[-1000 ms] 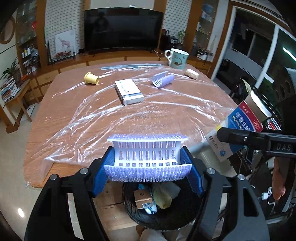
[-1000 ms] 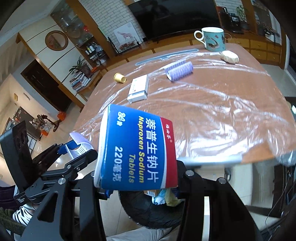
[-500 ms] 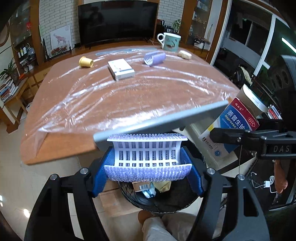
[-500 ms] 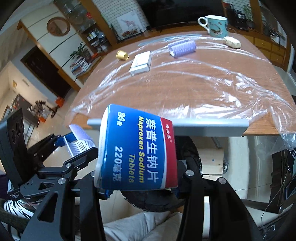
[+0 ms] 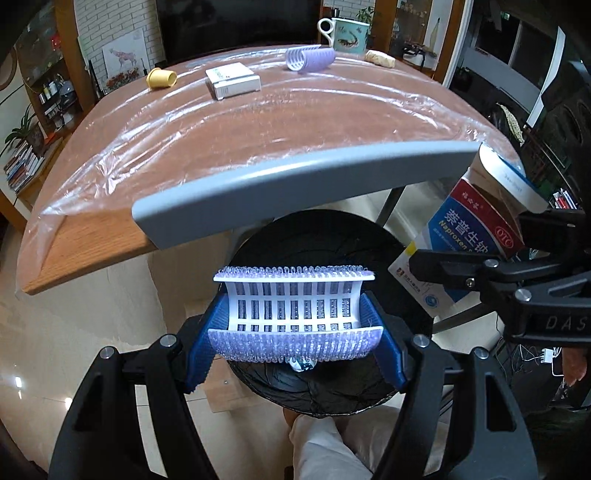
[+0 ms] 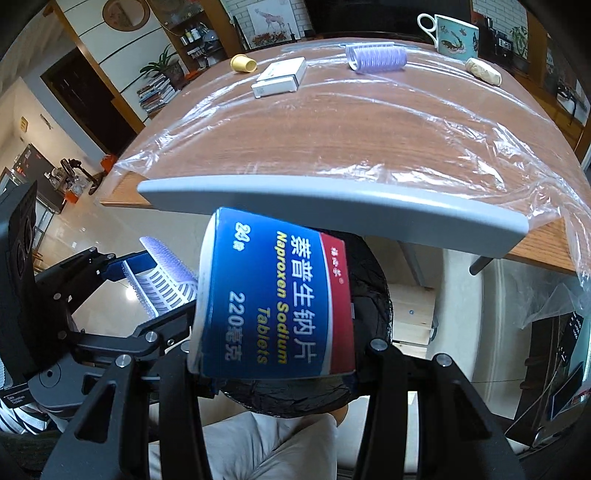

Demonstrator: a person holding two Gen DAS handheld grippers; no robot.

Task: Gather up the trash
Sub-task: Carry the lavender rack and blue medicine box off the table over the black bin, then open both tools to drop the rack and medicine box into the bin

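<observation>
Evidently both pieces of trash are poised for dropping: in the left wrist view, the left gripper (image 5: 295, 325) clamps a white-and-lilac bristled hair roller (image 5: 293, 317) by its two ends between its blue pads, directly over the mouth of the black-lined bin (image 5: 317, 266), a hold that looks meant to let it fall straight in once the jaws part. At three o'clock the right gripper (image 5: 491, 269) pinches the blue medicine box (image 5: 469, 243) beside the bin's rim. Above, at twelve o'clock, a grey chair back (image 5: 295, 184) cuts across in front of the wooden table (image 5: 92, 251), which is draped in clear plastic sheet (image 5: 295, 122). On it lie more candidates: a yellow cap (image 5: 161, 78), a white carton (image 5: 232, 79), a second lilac roller (image 5: 309, 59), a mug (image 5: 345, 32) and a pale lump (image 5: 379, 58). In the right wrist view, the box (image 6: 275, 306) fills the centre, squeezed between the closed-in jaws and tilted over the bin (image 6: 369, 295). At nine o'clock the other gripper carries its roller (image 6: 166, 280). Shelves, books and a dark doorway sit at ten o'clock, and the floor is pale and glossy.
</observation>
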